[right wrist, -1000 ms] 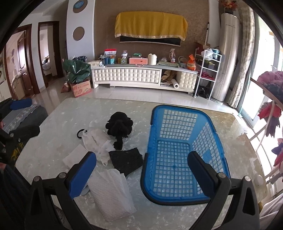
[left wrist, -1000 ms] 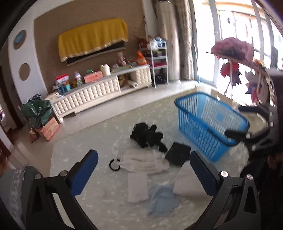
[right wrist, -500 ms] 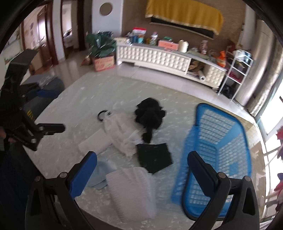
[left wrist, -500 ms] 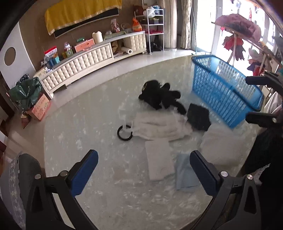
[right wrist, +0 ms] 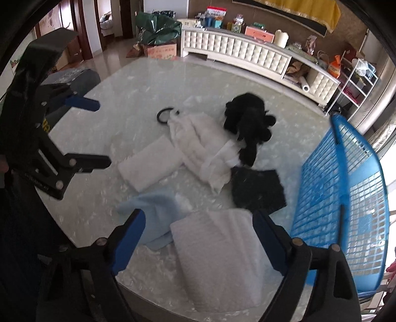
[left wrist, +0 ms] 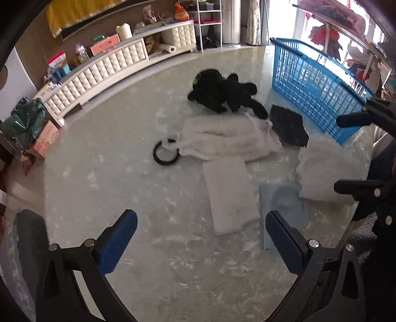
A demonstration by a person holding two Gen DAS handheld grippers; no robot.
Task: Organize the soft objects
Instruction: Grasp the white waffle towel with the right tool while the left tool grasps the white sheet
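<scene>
Soft items lie on a round marble table [left wrist: 99, 178]: a black plush toy [left wrist: 222, 96], a white fluffy cloth [left wrist: 222, 138], a flat white folded cloth [left wrist: 230, 193], a light blue cloth [left wrist: 282, 205], a black cloth [left wrist: 288, 126] and a white textured cloth [right wrist: 217, 250]. A blue basket [right wrist: 346, 198] stands at the table's right. My right gripper [right wrist: 199, 237] hangs over the white textured cloth, jaws closing, pads apart from it. My left gripper [left wrist: 201, 237] is open over bare table, short of the flat white cloth.
A black ring [left wrist: 165, 153] lies by the fluffy cloth. A grey chair [left wrist: 32, 237] stands at the table's left edge. A white quilted cabinet [right wrist: 247, 53] runs along the far wall. A rack with clothes [left wrist: 346, 19] rises behind the basket.
Both grippers have tipped downward and dropped closer to the table. The right one has shifted left from the basket to above the white textured cloth, and its jaws have narrowed a little.
</scene>
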